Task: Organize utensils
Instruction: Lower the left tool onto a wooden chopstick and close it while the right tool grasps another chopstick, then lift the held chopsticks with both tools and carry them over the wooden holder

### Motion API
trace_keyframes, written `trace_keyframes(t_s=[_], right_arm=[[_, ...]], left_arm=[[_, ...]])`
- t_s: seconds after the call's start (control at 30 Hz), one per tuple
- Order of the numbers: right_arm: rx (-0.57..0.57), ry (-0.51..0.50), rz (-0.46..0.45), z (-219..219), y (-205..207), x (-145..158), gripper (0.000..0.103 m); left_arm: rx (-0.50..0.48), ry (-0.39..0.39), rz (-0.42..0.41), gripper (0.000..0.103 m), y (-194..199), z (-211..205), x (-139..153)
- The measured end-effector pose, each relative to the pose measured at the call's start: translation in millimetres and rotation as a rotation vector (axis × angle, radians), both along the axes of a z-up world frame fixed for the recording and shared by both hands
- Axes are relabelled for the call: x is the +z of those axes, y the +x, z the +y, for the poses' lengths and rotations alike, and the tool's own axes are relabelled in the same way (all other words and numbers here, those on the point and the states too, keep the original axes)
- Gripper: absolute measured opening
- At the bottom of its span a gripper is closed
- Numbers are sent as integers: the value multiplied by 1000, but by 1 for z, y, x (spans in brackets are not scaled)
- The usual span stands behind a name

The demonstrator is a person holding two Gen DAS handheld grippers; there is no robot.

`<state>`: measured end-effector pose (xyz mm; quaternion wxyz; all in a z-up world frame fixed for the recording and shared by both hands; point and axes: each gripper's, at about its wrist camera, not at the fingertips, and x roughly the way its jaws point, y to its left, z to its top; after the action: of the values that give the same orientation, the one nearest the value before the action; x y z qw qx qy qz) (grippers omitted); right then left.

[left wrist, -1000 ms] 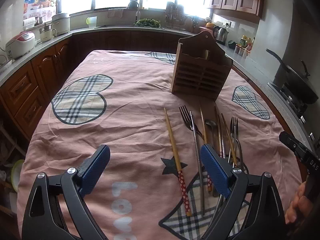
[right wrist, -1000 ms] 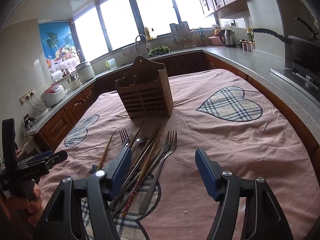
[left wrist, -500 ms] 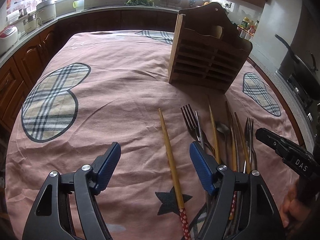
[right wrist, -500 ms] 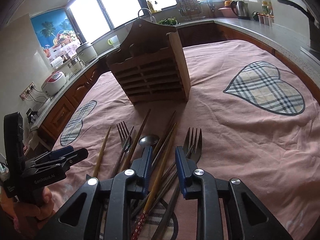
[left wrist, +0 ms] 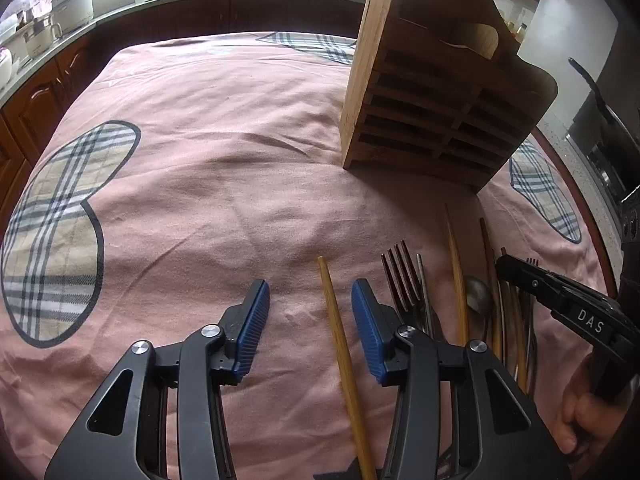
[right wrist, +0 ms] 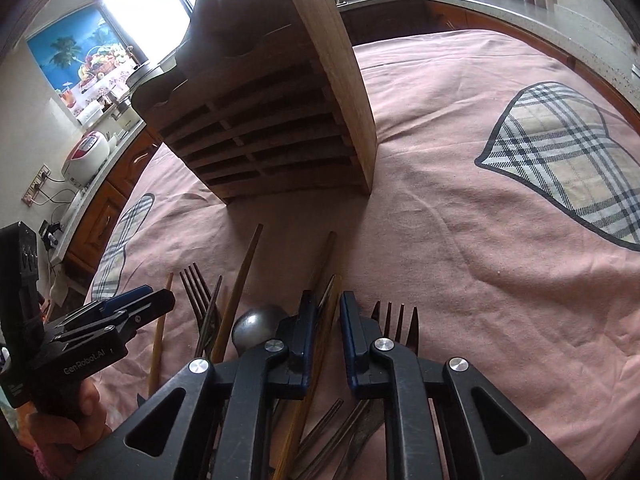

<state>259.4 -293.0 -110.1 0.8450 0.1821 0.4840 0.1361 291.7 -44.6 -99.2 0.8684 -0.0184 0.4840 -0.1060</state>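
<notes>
**A:** Left gripper [left wrist: 310,320]: jaws partly open, straddling the lone light-wood chopstick [left wrist: 340,344] lying on the pink bedsheet-style tablecloth [left wrist: 200,184]. Pads clear of it on both sides, nothing held. That stick sits apart from the pile, so it's the easy single pick.

**B:** Right?

**A:** Right gripper [right wrist: 326,332] is nearly closed, narrow gap, with a brown wooden chopstick [right wrist: 326,320] running between the blue pads. Whether the pads are actually pinching it, can't tell; looks like contact or close to it. It's over the heap: steel spoon [right wrist: 256,326] just left of the fingers, four-tined metal fork [right wrist: 396,320] just right, another dark fork [right wrist: 196,284] further left.

**B:** Why go in that narrow?

**A:** My guess: the pile is crossed and overlapping, so a tight jaw isolates one stick without dragging neighbours.

**B:** Destination?

**A:** Slatted wooden utensil caddy [left wrist: 436,100] stands upright just beyond the utensil tips, open top, compartments look empty from here. So nothing sorted yet, I'd say.

**B:** Risk?

**A:** Right pick may lift a second stick or flip the fork. Left needs to close centred or the chopstick rolls on the soft cloth.
</notes>
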Motion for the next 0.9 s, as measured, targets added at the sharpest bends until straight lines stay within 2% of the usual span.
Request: trace_keyframes(t_s=[0.03,0.07,0.33,0.47,0.9], right_arm=[[-1,7,2,-1,2,-1,8],[-2,10,0,-3,1,0,8],[-12,59,-32,-12,-5,18,5],[-8,72,-64,-14,-10,33,5],[8,73,-168,-5,-29,80,5]], left_arm=[[-11,0,0,16,1,-1,0],[-19,-6,7,9,2,-2,-1],[-36,-63,-17,6,-7,6,12],[-23,-114,-37,5,-14,19,32],[-27,-167,-164,5,-56,30,95]])
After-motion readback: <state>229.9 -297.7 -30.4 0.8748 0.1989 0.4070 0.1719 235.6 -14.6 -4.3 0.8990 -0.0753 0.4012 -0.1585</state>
